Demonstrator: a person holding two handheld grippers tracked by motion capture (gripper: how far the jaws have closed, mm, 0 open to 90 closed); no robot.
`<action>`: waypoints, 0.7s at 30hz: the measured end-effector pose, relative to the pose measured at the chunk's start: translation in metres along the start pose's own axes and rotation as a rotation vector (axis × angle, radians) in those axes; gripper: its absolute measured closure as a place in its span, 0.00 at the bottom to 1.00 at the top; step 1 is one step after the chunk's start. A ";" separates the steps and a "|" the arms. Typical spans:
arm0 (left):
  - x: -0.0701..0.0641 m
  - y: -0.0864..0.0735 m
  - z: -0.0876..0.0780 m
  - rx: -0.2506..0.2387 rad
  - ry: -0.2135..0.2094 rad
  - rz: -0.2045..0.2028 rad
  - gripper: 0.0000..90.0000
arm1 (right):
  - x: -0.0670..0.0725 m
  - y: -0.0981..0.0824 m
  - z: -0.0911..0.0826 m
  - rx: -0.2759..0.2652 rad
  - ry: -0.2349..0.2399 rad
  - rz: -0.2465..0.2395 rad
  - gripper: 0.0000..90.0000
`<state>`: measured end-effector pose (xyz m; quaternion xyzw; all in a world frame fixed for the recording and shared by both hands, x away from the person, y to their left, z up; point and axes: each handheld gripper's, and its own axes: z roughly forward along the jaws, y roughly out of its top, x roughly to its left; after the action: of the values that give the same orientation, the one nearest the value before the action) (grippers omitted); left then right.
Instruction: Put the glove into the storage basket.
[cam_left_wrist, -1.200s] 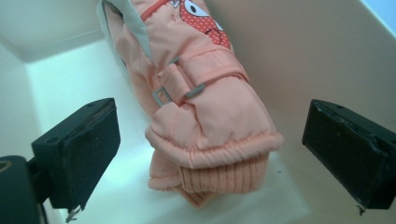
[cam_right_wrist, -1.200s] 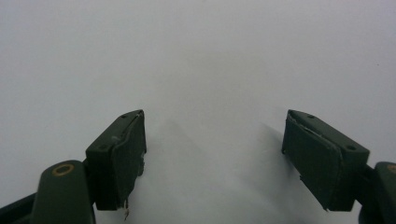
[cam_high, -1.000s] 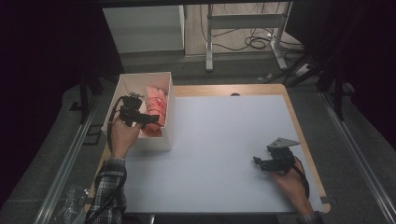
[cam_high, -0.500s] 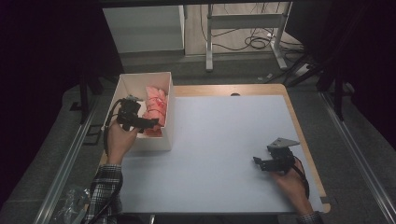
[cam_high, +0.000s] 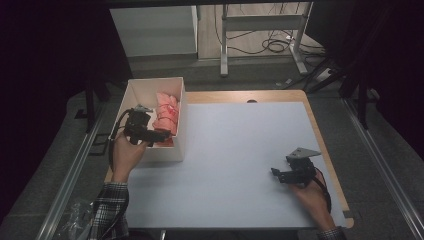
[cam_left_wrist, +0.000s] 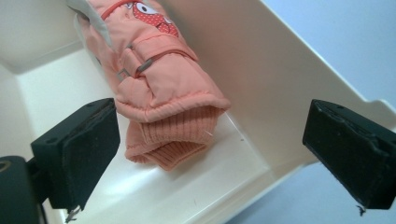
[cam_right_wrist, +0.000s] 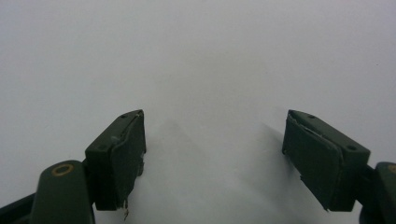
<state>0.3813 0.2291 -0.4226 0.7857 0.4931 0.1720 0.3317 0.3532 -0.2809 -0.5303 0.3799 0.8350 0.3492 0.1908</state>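
Left gripper: over the box, fingers wide, holding nothing.
Mitten: inside the box, against its wall.
Right gripper: well apart from the box, fingers wide over the worktop.

— What's around my table?
— My white mat covers the wooden tabletop. Past the far edge stands a metal frame, with cables on the floor.
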 end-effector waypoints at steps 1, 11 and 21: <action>-0.001 0.000 -0.001 -0.002 -0.001 0.002 0.05 | 0.000 0.000 0.000 0.000 0.000 0.000 0.24; -0.005 -0.001 -0.008 -0.027 -0.038 -0.011 0.03 | 0.000 0.000 0.000 0.000 -0.001 0.001 0.24; -0.023 0.008 -0.018 -0.045 -0.057 0.044 0.03 | 0.000 0.000 0.000 0.000 -0.001 0.000 0.24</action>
<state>0.3649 0.2124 -0.4028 0.7933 0.4619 0.1678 0.3593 0.3532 -0.2808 -0.5303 0.3804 0.8349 0.3488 0.1912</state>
